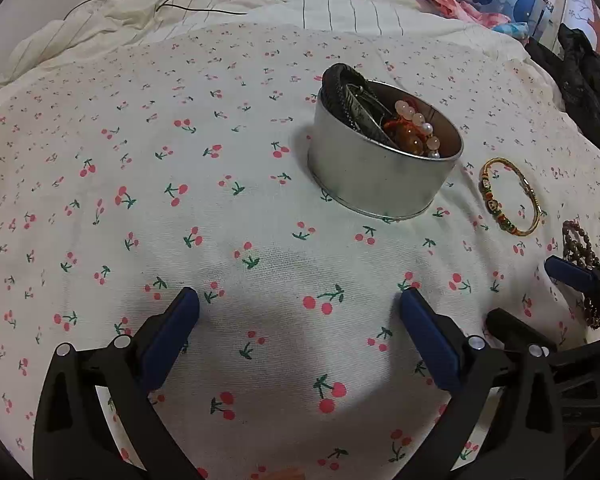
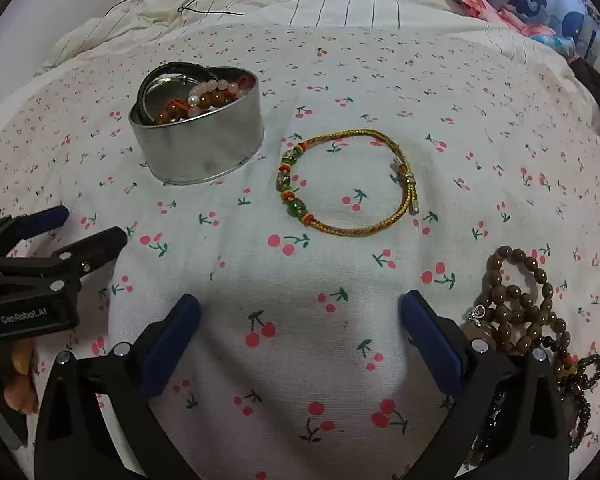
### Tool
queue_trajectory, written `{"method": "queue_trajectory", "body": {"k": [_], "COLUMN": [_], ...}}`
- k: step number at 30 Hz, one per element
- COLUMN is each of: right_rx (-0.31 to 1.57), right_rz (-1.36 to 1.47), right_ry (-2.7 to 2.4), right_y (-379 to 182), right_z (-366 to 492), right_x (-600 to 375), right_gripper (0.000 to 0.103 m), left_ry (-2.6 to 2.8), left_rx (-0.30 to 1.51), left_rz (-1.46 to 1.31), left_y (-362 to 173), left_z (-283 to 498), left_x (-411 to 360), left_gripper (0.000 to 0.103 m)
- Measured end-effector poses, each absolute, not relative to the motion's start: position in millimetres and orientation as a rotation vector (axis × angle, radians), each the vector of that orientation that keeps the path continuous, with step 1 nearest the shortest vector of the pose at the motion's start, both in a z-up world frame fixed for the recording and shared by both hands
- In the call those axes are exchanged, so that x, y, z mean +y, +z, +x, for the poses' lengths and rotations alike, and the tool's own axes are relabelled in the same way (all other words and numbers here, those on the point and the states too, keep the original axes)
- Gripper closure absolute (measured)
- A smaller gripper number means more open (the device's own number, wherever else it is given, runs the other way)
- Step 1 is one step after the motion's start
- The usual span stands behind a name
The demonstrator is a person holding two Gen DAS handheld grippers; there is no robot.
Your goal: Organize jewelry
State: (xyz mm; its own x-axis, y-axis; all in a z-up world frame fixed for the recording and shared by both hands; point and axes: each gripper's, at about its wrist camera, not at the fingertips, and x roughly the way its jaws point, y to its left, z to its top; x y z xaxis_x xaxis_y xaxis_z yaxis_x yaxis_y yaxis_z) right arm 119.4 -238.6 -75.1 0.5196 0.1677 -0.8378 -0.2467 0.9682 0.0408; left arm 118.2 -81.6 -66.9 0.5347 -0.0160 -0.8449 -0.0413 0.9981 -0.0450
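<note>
The left gripper (image 1: pixel 299 300) is hovering with jaws spread and empty, the tin (image 2: pixel 198 136) sitting ahead holding bracelets, the gold bracelet (image 2: pixel 348 184) lying beside it, the right gripper (image 2: pixel 300 306) gaping, brown beads (image 2: pixel 516 300) lying rightmost.

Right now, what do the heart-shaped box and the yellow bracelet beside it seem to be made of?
The heart-shaped box looks like thin metal, dull silver: brushed sheen, rolled bottom rim. The yellow bracelet looks like braided gold cord with glossy green beads, possibly glass, and small silver end caps.

"GenRobot.AI" on left hand-held gripper (image 2: pixel 66 236)
</note>
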Motion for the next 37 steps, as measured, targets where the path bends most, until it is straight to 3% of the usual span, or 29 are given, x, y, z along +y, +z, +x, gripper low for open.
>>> {"method": "queue_trajectory", "body": {"k": [7, 18, 25, 37], "right_rx": [0.983, 0.989, 0.985, 0.920], "right_rz": [0.040, -0.007, -0.030, -0.019], "right_ry": [0.207, 0.193, 0.184, 0.192], "right_y": [-69.1, -73.6, -77.3, -79.7], "right_z": [126.9, 130.9, 132.2, 131.5], "right_x": [-254.8, -250.2, -246.3, -247.3], "right_gripper": [0.007, 0.006, 0.005, 0.005], "left_ry": [0.011, 0.034, 0.061, 0.045], "left_rx": [0.988, 0.982, 0.865, 0.959], "left_rz": [-0.070, -0.052, -0.088, -0.115], "left_y": [-61.2, -61.3, -50.1, -62.4], "left_z": [121.7, 122.6, 107.3, 115.1], "left_x": [-88.3, -91.6, -87.1, -89.9], "left_gripper": [0.007, 0.007, 0.007, 0.007]}}
